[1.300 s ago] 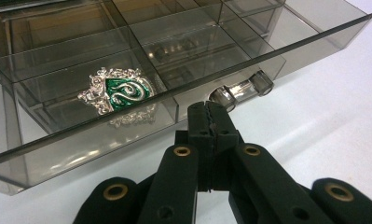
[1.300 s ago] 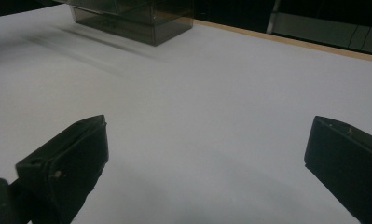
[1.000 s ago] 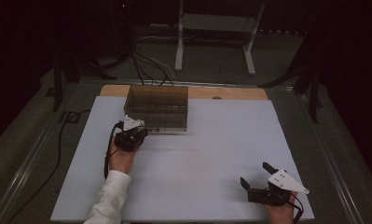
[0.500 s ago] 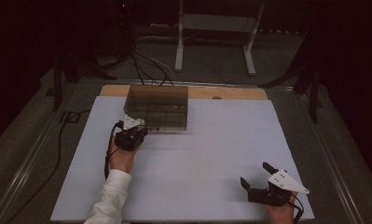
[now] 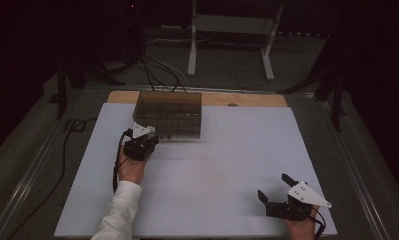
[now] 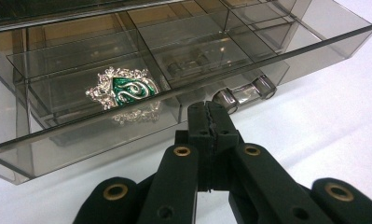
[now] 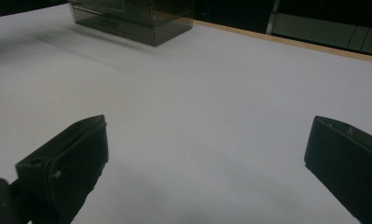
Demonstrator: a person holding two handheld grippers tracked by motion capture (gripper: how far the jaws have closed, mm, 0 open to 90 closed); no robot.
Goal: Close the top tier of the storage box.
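Two hand-held grippers work over a white table (image 5: 212,170) that we see from above. Toward the upper left of centre in the high view sits a smoked transparent compartment box (image 5: 169,115), its long axis running left to right across the frame, its latch side facing the bottom of the frame.

Our left gripper (image 5: 143,140) is at the box's lower left corner, pointing up the frame. In the left gripper view its black jaws are pressed together, their tips (image 6: 210,119) just beside the clear latch tab (image 6: 242,92) on the box's front edge; we cannot tell whether they pinch anything. Behind the tinted wall (image 6: 141,126), in a compartment at the left of that view, lies a silver crest badge with a green centre (image 6: 123,91), lying flat.

Our right gripper (image 5: 278,190) is at the lower right of the high view, well apart from the box, pointing toward the upper left. In the right gripper view its jaws stand wide apart over bare table (image 7: 211,116), the box (image 7: 137,16) at the upper left.
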